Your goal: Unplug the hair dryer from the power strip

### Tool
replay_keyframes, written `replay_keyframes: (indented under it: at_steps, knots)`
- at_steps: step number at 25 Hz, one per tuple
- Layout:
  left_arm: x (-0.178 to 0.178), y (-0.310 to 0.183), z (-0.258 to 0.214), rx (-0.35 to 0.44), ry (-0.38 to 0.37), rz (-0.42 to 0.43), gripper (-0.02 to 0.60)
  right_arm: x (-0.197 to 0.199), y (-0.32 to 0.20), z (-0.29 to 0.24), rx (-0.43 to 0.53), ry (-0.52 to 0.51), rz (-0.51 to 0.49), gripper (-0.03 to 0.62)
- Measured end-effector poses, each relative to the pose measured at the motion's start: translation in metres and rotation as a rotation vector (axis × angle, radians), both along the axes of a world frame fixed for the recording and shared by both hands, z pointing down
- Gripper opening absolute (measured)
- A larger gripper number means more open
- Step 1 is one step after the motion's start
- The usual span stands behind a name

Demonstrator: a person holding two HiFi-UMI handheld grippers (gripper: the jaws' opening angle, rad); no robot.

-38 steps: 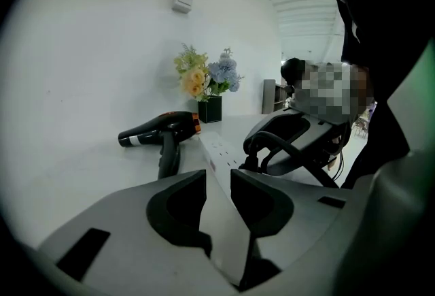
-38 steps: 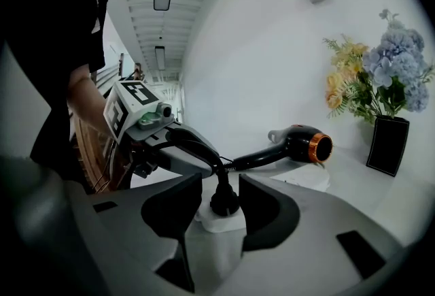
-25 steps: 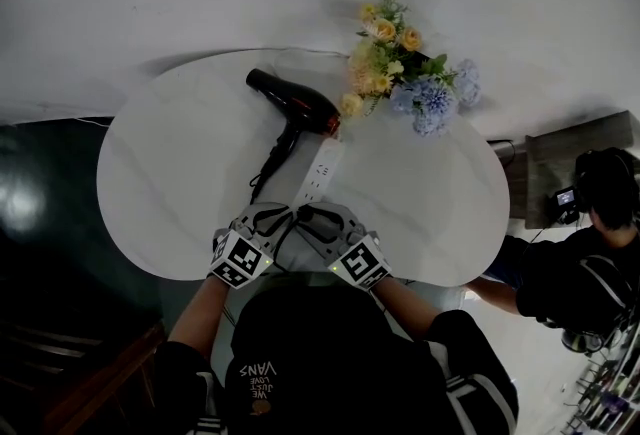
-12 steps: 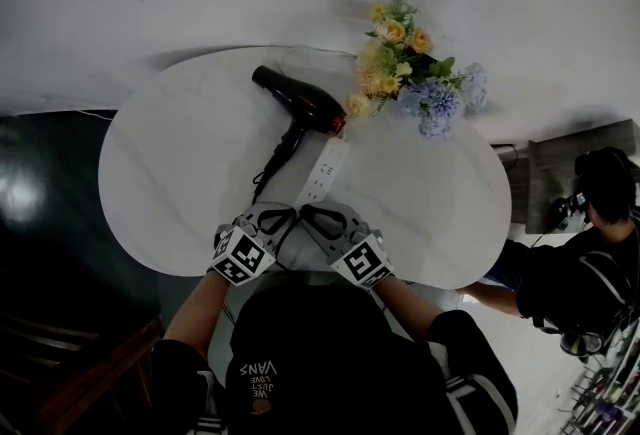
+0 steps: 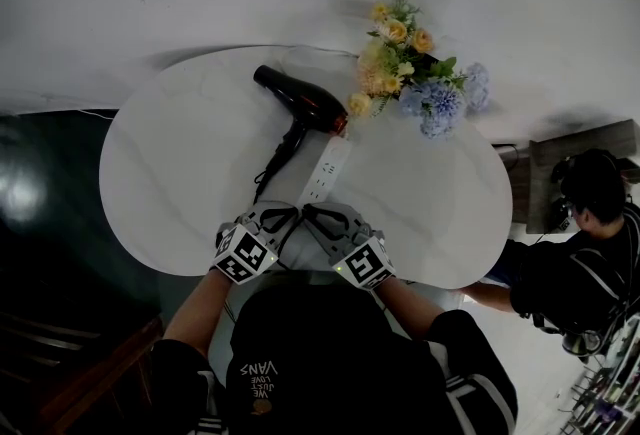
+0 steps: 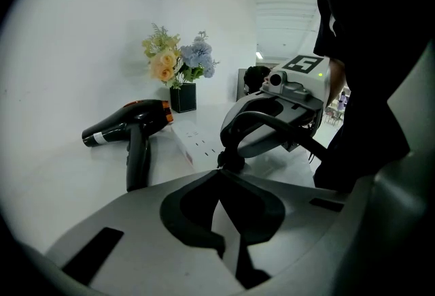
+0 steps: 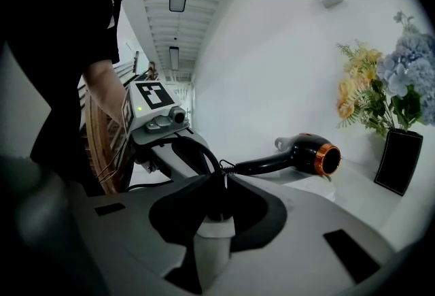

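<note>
White table (image 5: 170, 183), head view: my left gripper (image 5: 288, 217) and right gripper (image 5: 306, 214) converge on the near end of the power strip (image 5: 323, 170), hair dryer (image 5: 300, 105) beyond, hands unmoved since earlier. Left gripper view: jaws pressed together. Right gripper view: jaws, just closing, pinch the black plug (image 7: 219, 194).

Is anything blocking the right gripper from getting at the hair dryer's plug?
Nothing visible does. The right gripper is at the black plug on the near end of the power strip, and its jaws have just been closing on it.
</note>
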State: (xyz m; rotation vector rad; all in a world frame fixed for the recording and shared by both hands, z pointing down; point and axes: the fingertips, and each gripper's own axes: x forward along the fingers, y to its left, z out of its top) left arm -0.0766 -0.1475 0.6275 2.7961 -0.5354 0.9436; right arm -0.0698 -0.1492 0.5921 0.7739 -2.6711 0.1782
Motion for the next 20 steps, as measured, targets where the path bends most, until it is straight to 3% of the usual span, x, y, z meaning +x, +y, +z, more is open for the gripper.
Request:
replay_keyframes:
  at_steps: [10, 20]
  knots:
    - [0.003, -0.001, 0.002, 0.001, -0.087, -0.011, 0.018, 0.003, -0.001, -0.009, 0.020, -0.002, 0.024, 0.084]
    - [0.004, 0.000, 0.003, -0.011, -0.069, -0.041, 0.018, 0.007, 0.001, -0.015, 0.021, -0.014, 0.040, 0.086]
